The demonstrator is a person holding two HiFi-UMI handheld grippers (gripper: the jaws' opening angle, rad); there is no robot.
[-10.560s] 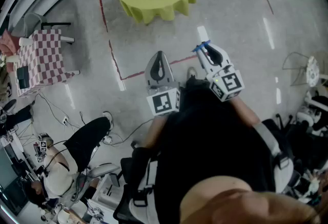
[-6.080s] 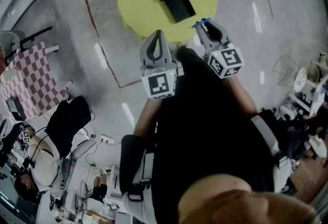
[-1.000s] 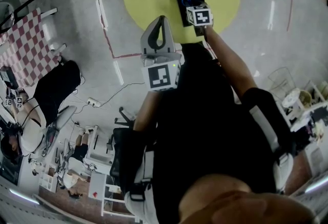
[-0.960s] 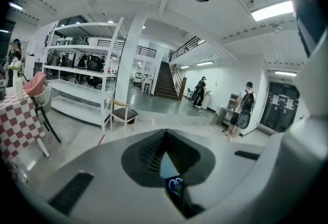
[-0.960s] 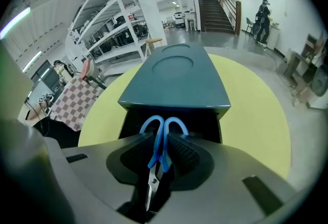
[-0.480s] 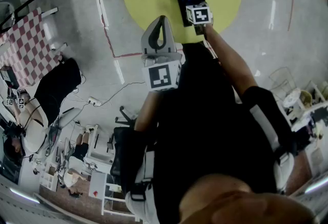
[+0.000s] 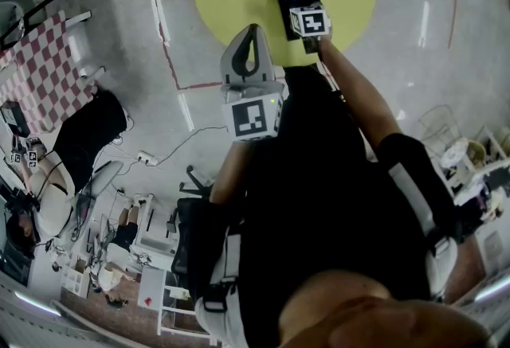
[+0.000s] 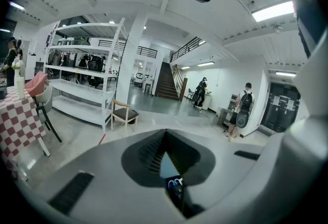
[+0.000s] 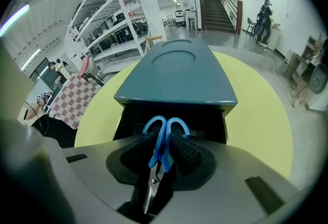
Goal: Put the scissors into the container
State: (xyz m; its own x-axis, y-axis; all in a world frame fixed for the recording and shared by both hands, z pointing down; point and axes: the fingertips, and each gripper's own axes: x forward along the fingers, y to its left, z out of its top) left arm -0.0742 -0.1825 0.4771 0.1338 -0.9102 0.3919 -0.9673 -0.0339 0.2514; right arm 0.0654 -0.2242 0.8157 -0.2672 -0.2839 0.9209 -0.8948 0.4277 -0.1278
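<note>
Closed tight on the scissors (image 9: 163, 138) in the right gripper (image 9: 162, 156): ribbed pads pressing the blue handles just below the two loops, loops leading, blades pointing back toward the camera. Pressed together on nothing in the left gripper (image 8: 165, 136), with only a thin wedge of gap showing nearer the camera.

Just ahead of the loops, the dark open drawer (image 9: 210, 120) of the teal container (image 9: 177, 77), standing out from under its lid on the round yellow table (image 9: 256, 115). From the head view, right gripper reaching over the near end of that drawer; left gripper held back near the table's edge, well apart from the container.

Judged to be the placing step, close to its end: scissors at the drawer mouth, not yet let go. Cannot tell whether touching the drawer floor.

Next, most likely: lower a little, tip the loops down into the drawer, spread the jaws just enough to free the handles, then draw back without dragging the blades out over the front wall.
</note>
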